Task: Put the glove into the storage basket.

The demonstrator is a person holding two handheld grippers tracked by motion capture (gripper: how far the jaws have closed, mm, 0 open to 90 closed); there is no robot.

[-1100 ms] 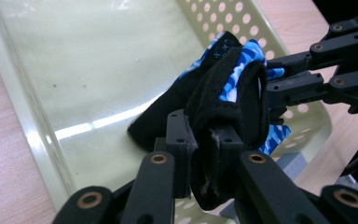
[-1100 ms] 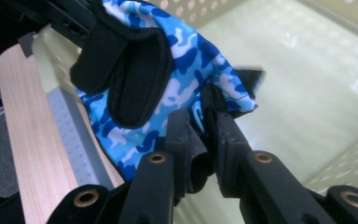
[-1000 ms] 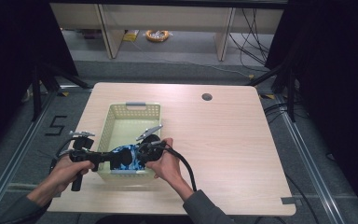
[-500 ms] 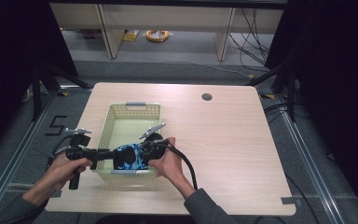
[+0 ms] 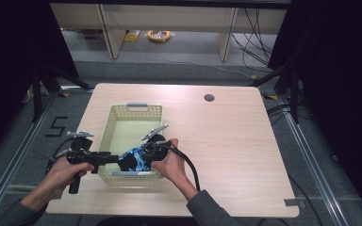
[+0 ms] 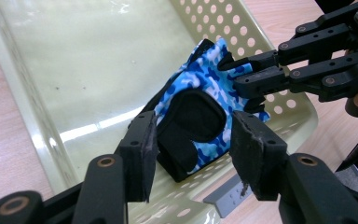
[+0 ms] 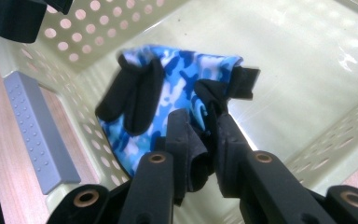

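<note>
Two hand-held grippers meet over the near end of the pale yellow perforated basket (image 5: pixel 131 123) on the counter (image 5: pixel 245 141) in the high view; the blue camouflage glove (image 5: pixel 134 160) hangs between them just above the basket's near rim, likely being passed across.

The left gripper view shows the left hand-held gripper (image 6: pixel 193 149) with jaws parted, having just been opening; the glove (image 6: pixel 193 116) sits between the pads untouched, so it looks released.

The right gripper view adds what the others hide: the right hand-held gripper (image 7: pixel 200 154) is clamped on the glove's black edge (image 7: pixel 200 100), carrying its weight over the basket floor.
</note>
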